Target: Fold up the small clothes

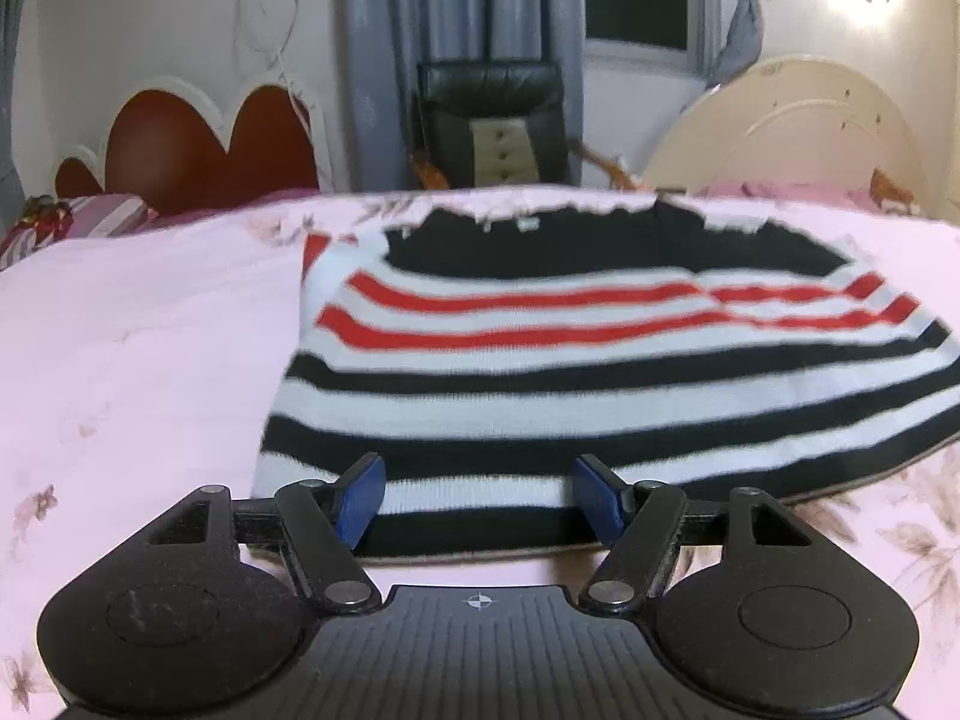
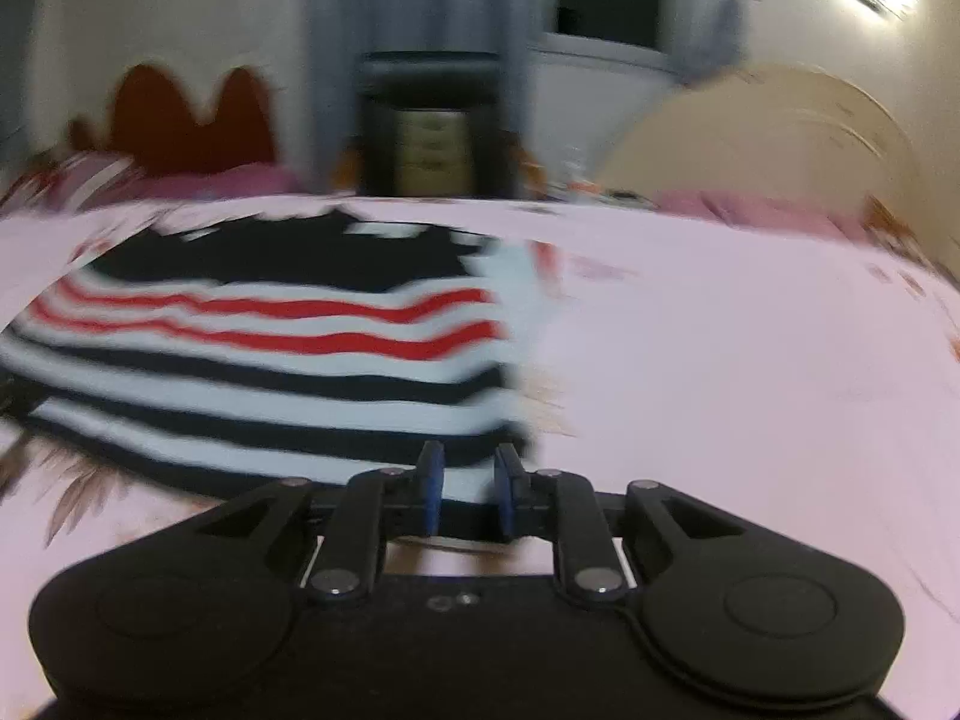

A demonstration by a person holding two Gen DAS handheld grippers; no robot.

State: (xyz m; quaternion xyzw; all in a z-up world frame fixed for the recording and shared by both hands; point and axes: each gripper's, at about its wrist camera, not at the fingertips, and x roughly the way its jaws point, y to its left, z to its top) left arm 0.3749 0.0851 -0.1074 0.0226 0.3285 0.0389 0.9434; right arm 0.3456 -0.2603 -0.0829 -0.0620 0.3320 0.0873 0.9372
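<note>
A small knit sweater (image 1: 570, 360) with black, white and red stripes and a black top lies flat on the pink floral bedspread (image 1: 138, 360). My left gripper (image 1: 478, 501) is open, its blue pads (image 1: 363, 498) spread over the sweater's near hem. In the right wrist view, which is blurred, the sweater (image 2: 270, 354) lies to the left. My right gripper (image 2: 467, 483) is partly open, with a narrow gap between its pads, at the sweater's near right corner. It holds nothing.
A red scalloped headboard (image 1: 198, 144) and striped pillow (image 1: 90, 219) are at the back left. A black chair (image 1: 492, 120) stands behind the bed before grey curtains. A cream headboard (image 1: 786, 132) is at the back right.
</note>
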